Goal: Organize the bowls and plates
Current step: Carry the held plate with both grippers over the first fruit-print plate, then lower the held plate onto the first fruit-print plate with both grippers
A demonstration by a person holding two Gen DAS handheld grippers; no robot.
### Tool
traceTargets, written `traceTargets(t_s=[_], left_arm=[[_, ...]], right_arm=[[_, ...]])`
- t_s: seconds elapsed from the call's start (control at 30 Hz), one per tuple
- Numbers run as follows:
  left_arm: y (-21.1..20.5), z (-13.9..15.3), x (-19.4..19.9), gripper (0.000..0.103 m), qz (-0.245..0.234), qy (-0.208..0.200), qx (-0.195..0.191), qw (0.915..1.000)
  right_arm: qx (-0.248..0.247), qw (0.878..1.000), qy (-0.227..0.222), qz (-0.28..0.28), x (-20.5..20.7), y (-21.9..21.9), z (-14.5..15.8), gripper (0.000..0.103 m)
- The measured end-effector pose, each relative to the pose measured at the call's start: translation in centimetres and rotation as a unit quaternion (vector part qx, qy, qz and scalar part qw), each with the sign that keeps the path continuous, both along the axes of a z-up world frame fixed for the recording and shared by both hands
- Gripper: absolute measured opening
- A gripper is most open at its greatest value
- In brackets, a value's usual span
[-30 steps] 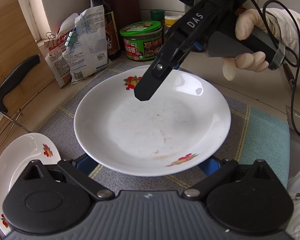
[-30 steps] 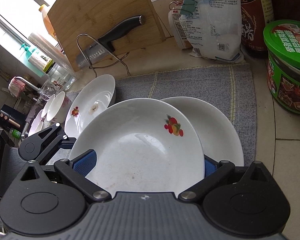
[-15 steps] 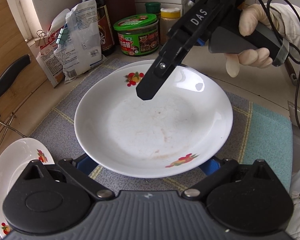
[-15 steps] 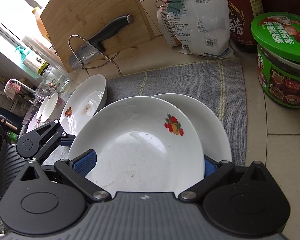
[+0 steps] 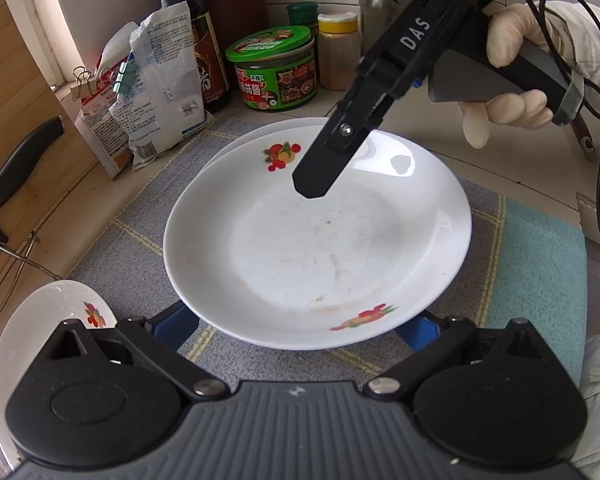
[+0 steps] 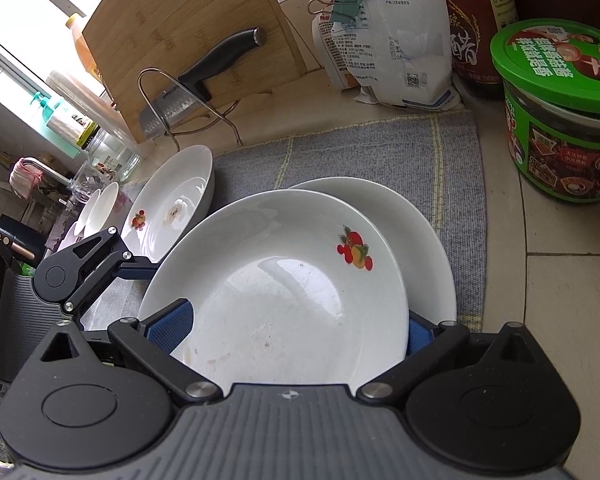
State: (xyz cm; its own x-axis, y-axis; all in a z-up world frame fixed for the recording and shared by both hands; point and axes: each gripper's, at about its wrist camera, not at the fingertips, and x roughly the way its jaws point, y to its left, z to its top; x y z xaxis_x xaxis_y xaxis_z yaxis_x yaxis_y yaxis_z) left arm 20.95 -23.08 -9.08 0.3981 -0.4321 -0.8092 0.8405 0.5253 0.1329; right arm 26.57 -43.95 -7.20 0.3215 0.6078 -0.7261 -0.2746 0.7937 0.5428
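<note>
A white plate with fruit prints (image 5: 316, 248) fills the space between both grippers, above a second white plate (image 5: 236, 148) on the grey mat. My left gripper (image 5: 298, 326) is open wide, and the plate's near rim lies over its blue pads (image 5: 176, 326). From the far side, one black finger (image 5: 324, 160) of the right gripper reaches over the rim. In the right wrist view my right gripper (image 6: 294, 332) also stands open wide around the same plate (image 6: 276, 288). Its right pad is hidden under the rim. The lower plate (image 6: 420, 232) peeks out on the right.
A deep white dish (image 6: 172, 204) sits left of the mat, also seen as dish (image 5: 40, 340). A knife in a wire rack (image 6: 196, 88) leans on a cutting board. A green-lidded jar (image 5: 272, 68), a bag (image 5: 160, 84) and bottles stand at the back.
The top plate has kept its place between both grippers while the background shifted a little. More of the lower plate's rim now shows at the far left.
</note>
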Motion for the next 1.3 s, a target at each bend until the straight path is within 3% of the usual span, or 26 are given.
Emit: traceTargets(t_s=[1.3], left_arm=[[-0.2,0.0,-1.1,0.102,-0.005,0.006,0.006,0.9999]], right_arm=[[-0.006,1.0,0.002,-0.006,-2.2,-0.9,0.7,0.103]])
